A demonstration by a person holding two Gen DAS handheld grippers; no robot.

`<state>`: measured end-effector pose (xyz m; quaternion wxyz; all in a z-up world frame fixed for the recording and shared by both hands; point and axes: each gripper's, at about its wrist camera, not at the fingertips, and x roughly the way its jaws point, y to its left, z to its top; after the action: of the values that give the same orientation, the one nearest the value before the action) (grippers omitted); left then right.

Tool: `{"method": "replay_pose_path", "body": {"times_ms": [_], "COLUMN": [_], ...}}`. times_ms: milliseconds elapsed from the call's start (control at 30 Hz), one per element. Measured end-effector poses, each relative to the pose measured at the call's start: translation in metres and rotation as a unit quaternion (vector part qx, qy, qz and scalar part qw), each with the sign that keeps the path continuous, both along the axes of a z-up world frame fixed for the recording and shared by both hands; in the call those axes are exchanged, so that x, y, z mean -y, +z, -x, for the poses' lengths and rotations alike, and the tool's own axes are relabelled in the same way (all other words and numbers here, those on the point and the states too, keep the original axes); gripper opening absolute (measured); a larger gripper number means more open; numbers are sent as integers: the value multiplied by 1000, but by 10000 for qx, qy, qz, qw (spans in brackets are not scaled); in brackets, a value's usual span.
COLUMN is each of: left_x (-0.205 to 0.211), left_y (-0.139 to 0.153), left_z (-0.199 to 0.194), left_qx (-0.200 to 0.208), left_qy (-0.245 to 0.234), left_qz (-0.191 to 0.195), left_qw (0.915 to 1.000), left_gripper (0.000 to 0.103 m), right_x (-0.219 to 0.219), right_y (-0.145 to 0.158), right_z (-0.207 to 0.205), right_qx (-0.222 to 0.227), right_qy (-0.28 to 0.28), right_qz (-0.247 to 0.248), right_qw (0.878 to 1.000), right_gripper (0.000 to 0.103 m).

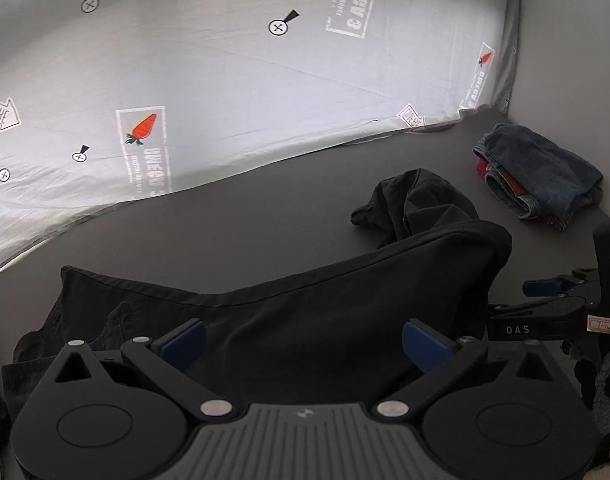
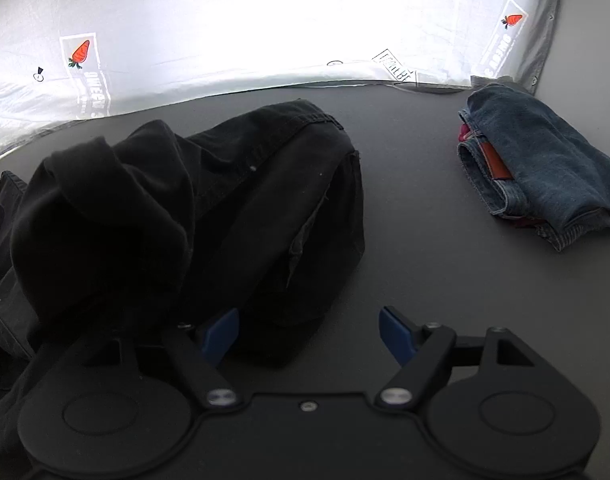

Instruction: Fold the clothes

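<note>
Left gripper lower centre, blue-padded tongs spread over crumpled black cotton garment, nothing pinched. Right gripper spread likewise, garment's edge between pads, likely released to regrip. Folded blue denim jeans parked upper right, seemingly finished.

Printed white sheet hangs beyond the tongs, its hem meeting the grey table.

Left gripper, right gripper: black housings, blue pads, silver pivot screws, ribbed grey centre plate on left
</note>
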<state>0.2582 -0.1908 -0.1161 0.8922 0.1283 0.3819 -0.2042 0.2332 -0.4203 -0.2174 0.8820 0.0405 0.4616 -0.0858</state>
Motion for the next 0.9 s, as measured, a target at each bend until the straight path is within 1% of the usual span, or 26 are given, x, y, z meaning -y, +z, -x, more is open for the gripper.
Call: {"method": "replay_pose_path", "body": {"times_ms": [33,67,167,233,333,367,433,467,500,533,567,600,633,667,700,800,900], "left_x": [14,27,55,63,64,63,60,58,55,53,49,45,41,36,31,15,6], "left_y": [-9,-18,-42,-51,-56,-56,-57,-57,-57,-57,-57,-56,-55,-53,-51,-41,-32], "left_z": [-5,-10,-23,-33,-48,-51,-58,-61,-64,-67,-72,-76,-80,-83,-86,-91,-94], "left_qx": [9,68,275,329,374,409,481,527,563,590,575,529,498,487,475,425,296], "left_qy": [-216,-390,-779,-909,-838,-776,-650,-566,-452,-329,-165,-21,106,224,334,567,820], "left_qz": [-106,-305,-786,-900,-994,-1035,-1120,-1180,-1230,-1277,-1296,-1278,-1246,-1211,-1164,-853,-506], "left_qw": [9997,9988,9935,9912,9908,9908,9904,9900,9898,9895,9898,9904,9909,9912,9915,9938,9949], "left_gripper": [103,103,103,103,103,103,103,103,103,103,103,103,103,103,103,103,103], "right_x": [5,9,14,18,24,26,28,28,27,23,15,5,-5,-10,-10,-1,-2], "right_y": [-8,-16,-36,-47,-55,-55,-55,-53,-51,-47,-42,-34,-23,-12,2,49,86], "right_z": [-4,-7,-17,-26,-39,-40,-39,-38,-37,-37,-37,-36,-34,-32,-28,-15,-2], "right_qx": [-65,-134,-183,-191,-207,-196,-108,-34,52,121,196,310,456,589,766,1279,1641], "right_qy": [75,137,409,518,515,522,495,507,534,509,529,654,758,757,660,199,-40], "right_qz": [-155,-267,-419,-652,-924,-995,-1106,-1206,-1329,-1305,-1113,-782,-454,-310,-263,-163,139], "right_qw": [9998,9995,9981,9963,9942,9935,9926,9914,9897,9901,9922,9943,9950,9949,9945,9914,9863], "right_gripper": [78,78,78,78,79,82,82,71,47,43,35,29,28,25,20,16,16]}}
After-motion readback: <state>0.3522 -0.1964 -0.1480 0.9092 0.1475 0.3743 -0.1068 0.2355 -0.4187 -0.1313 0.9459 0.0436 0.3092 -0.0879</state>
